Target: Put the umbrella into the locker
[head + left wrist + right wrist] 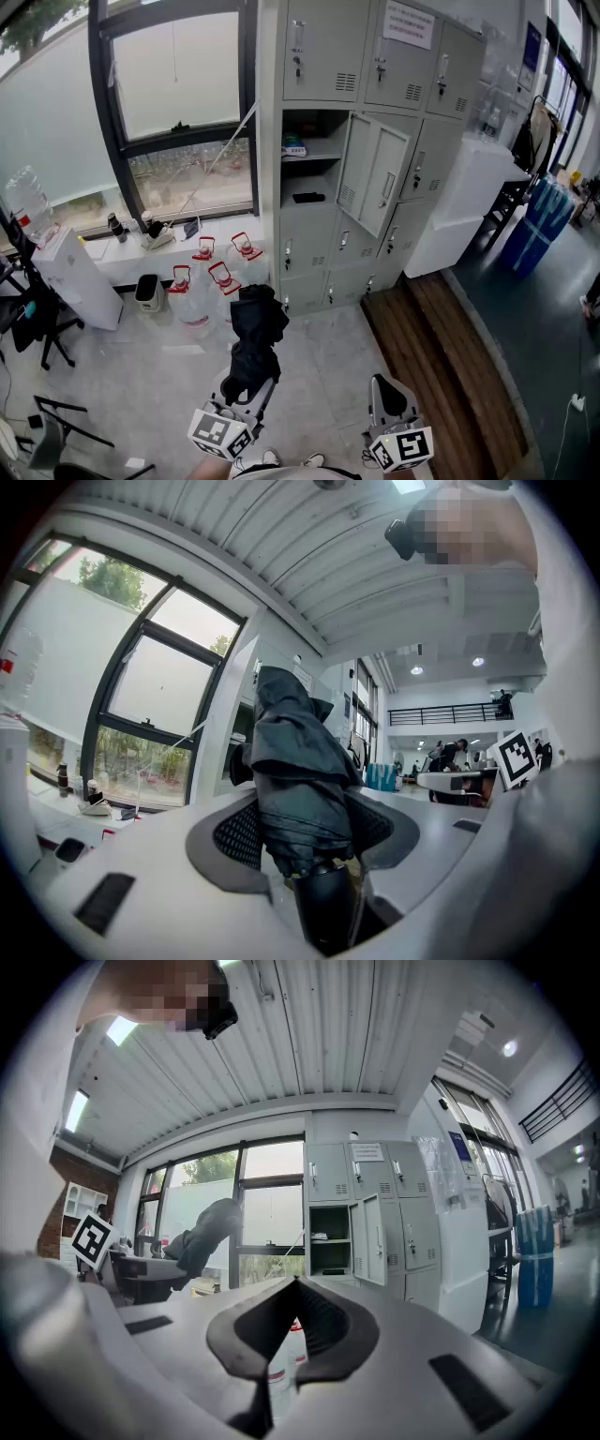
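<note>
Although the umbrella is secured, folded, between the jaws of the left gripper, which stand wide yet press on its lower folds just above the handle, it is well apart from the locker. One door stands open on a shelved compartment. The right gripper has its jaws closed tip to tip on nothing. Completed: pickup. Outstanding, by my assessment: the carry across the floor, insertion into the open compartment, and release.
</note>
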`<state>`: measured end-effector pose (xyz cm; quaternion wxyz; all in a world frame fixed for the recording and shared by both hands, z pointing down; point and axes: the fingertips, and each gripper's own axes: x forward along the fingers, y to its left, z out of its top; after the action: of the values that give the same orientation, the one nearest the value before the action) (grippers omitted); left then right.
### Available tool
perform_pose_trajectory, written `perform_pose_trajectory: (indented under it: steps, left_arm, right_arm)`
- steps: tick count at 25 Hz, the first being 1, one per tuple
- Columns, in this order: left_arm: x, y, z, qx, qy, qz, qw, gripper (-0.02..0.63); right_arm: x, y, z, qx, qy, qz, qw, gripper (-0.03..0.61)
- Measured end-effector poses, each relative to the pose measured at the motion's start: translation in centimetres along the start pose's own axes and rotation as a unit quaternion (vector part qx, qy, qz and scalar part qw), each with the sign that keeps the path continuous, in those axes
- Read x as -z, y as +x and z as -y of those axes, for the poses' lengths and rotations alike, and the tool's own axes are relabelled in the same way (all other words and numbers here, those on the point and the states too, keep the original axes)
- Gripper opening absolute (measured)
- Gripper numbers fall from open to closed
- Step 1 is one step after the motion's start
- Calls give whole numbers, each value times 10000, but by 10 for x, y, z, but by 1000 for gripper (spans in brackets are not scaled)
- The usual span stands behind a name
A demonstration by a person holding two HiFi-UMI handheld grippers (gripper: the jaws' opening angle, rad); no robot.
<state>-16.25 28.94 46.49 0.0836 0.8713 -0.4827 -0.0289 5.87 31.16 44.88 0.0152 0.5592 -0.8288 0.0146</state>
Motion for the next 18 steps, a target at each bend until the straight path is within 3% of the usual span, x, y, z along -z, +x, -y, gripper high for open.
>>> perform_pose_trajectory:
  steps: [8,18]
  left_arm:
    - [4,3,7,-85,-20,-21,10000,236]
    - [13,23,37,-134,113,-56,9998,236]
  right_arm:
    - [-4,-7,12,-89,271,268,9992,16]
    - [15,-19,46,-223,258,157,9993,17]
